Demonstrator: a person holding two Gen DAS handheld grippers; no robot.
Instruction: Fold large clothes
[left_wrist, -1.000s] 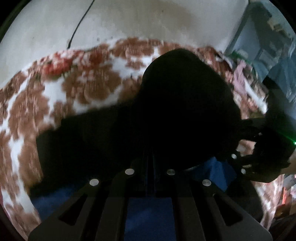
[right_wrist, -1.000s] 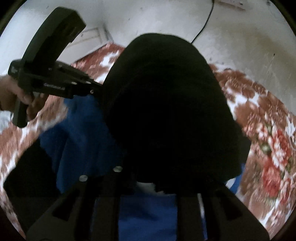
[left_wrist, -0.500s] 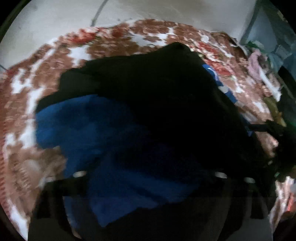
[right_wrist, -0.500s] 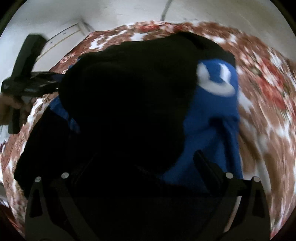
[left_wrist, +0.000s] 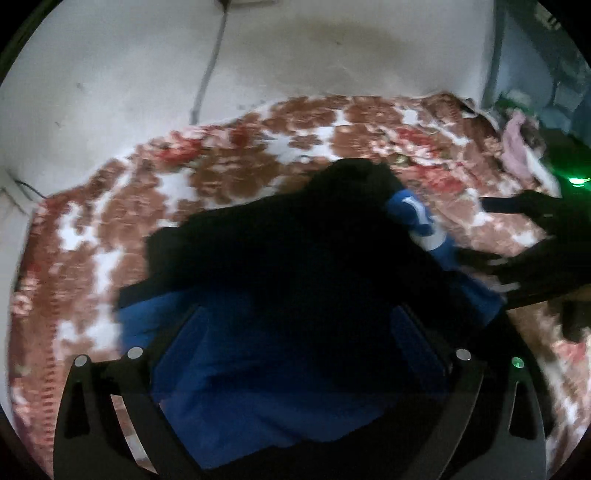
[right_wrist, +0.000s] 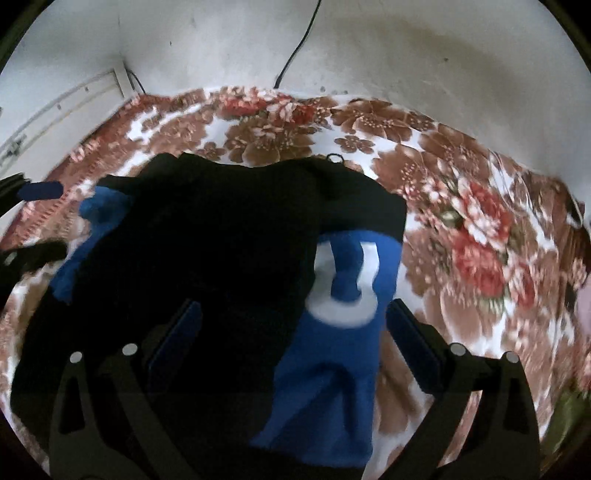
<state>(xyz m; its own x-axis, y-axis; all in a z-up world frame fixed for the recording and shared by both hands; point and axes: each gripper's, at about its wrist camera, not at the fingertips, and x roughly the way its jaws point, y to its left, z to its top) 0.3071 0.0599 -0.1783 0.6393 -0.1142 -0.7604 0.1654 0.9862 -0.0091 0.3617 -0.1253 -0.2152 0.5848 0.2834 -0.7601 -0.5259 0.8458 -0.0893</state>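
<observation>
A large black and blue garment lies spread on the floral blanket; a blue sleeve with a white printed mark lies along its right side. My left gripper hovers over the garment with its jaws wide apart and nothing between them. My right gripper is also open above the garment, over the edge of the blue sleeve. The right gripper's dark body shows at the right of the left wrist view. The left gripper shows at the left edge of the right wrist view.
The blanket covers a bed against a pale wall with a dark cable hanging down it. Other clothes and clutter lie at the far right corner of the bed.
Both grippers were shut on the lifted garment, which hung in front of the cameras. They lowered it onto the blanket, opened and let go; it now lies flat.
</observation>
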